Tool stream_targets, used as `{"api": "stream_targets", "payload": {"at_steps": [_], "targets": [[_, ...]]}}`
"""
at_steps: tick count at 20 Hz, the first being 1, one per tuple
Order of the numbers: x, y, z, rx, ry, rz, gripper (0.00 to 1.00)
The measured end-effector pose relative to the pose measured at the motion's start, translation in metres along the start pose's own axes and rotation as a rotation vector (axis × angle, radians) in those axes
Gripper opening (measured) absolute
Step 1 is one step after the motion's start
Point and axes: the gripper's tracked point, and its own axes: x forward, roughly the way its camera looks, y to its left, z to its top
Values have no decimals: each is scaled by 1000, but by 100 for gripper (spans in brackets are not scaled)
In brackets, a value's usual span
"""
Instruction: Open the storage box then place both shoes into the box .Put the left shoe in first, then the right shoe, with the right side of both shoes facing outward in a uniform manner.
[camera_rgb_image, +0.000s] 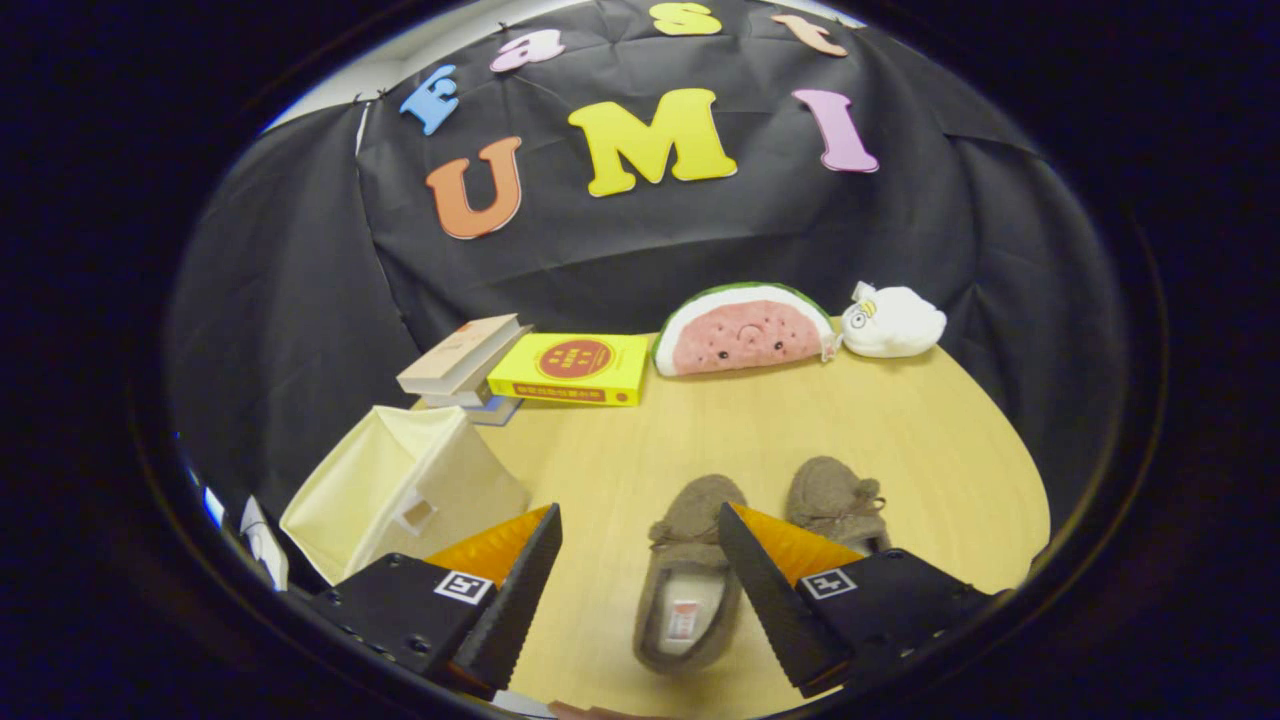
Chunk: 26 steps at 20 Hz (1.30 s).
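The gripper (640, 575) hangs with jaws wide apart, holding nothing, the left shoe (690, 570) between them. The right shoe (833, 500) is beside it, the box (400, 490) on its other side. Straddle the heel before clamping, I'd say.

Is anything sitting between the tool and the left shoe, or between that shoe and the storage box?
Nothing visible. The open tool hangs over the left shoe, and bare table separates that shoe from the storage box.

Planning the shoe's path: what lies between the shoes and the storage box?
Bare tabletop in the gripper view; the open gripper's finger crosses the gap between shoes and box.
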Motion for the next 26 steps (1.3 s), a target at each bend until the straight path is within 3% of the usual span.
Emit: {"api": "stream_targets", "payload": {"at_steps": [6,11,20,21,26], "targets": [[12,-38,-43,13,49,-53,96],[31,-55,-85,16,192,-67,96],[51,-62,-94,40,444,-42,89],[54,-61,-94,36,466,-37,82],[62,-50,-102,65,585,16,82]]}}
